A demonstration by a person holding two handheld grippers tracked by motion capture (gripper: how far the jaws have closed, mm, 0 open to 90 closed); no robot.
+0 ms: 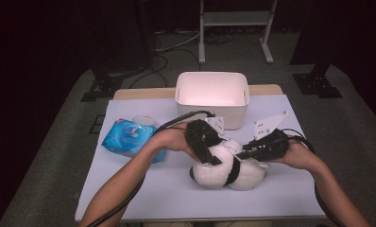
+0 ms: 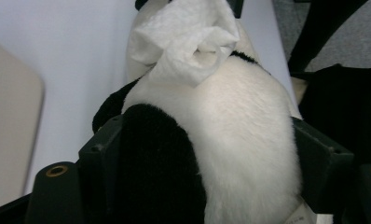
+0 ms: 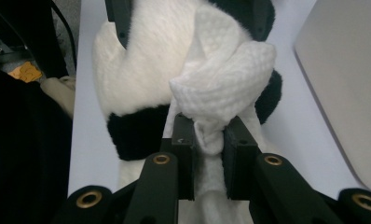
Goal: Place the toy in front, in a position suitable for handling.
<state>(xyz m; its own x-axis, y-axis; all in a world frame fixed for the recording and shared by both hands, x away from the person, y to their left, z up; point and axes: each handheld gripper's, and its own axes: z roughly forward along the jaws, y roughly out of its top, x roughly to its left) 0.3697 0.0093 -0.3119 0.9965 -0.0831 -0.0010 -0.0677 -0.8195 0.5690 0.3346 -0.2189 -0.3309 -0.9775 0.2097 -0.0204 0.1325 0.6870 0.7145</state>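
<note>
**Wipe on panda: right holds wipe, left braces toy**

White table sheet [image 1: 143, 189], dark room behind. Landmark for everything below: the panda plush [image 1: 226, 171], lying on the sheet near the person's edge, just in front of the white bin [image 1: 212, 94].

- Left gripper [image 1: 209, 153]: on the plush's left end, jaws spread wide around the body. In the left gripper view the fur [image 2: 230, 140] fills the gap and meets both jaw faces, so it's clamping the toy, not hovering.
- Right gripper [image 3: 208, 144]: comes in from the plush's right side, jaws narrow, pinched on a bunched white wipe [image 3: 225, 88]. The wipe rests on the white fur on top of the plush (touching, not lifted clear).
- Blue wipes pack [image 1: 129, 137]: well left of the plush, beyond the left hand. Not in play.

Key relation: the plush's long axis runs left-right across the table, roughly in line between the two grippers. The wipe sits near the middle of the plush's top, right at the right gripper's tips, so the right gripper is the nearer one. My read: the next stroke wants to run along that axis while the left gripper keeps the body from sliding. Risk: wipe drags loose from the pinch on plush fur.
</note>
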